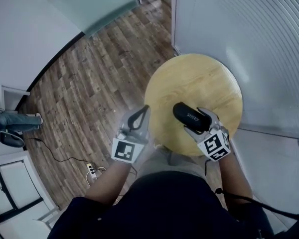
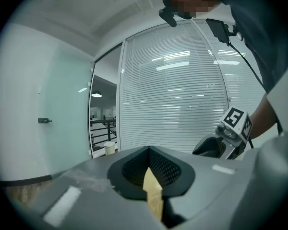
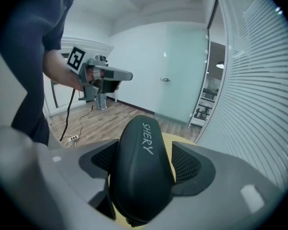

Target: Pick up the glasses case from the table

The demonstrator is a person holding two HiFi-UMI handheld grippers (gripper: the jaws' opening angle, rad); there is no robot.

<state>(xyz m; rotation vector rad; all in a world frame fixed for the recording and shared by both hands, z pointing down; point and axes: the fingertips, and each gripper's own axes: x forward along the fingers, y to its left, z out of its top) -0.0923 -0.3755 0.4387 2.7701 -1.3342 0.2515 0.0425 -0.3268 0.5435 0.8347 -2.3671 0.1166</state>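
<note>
**Q:** Item one, far left?

**A:** My left gripper [image 1: 146,109]. Jaws pressed together, nothing between them. Only a sliver of pale wood shows through the slit behind their tips. It hangs just off the table's left edge, over the floor [image 1: 84,83]. It has no part in the grasp.

**Q:** Item two?

**A:** Table [image 1: 199,78]. Round, pale wood. Both my grippers are at its near side.

**Q:** Item three, the case?

**A:** Case [image 1: 188,116]. Black and rounded, a hard shell by the look of it, with white lettering on top. It lies lengthwise between my right jaws, nose pointing away from me, over the near part of the table. In the right gripper view the tabletop shows beneath it. I judge it clear of the wood rather than resting on it, though no view shows that gap side-on.

**Q:** Item four?

**A:** My right gripper [image 1: 198,124]. Jaws set wide, pads pinching the case on both long sides. The grip looks even, and the case sits straight in it.

**Q:** Status of the job?

**A:** Grasp: done. Lift: done or nearly so, as far as I can judge. Remaining: only to hold on. A smooth shell between ribbed pads might slip if I slacken.
</note>
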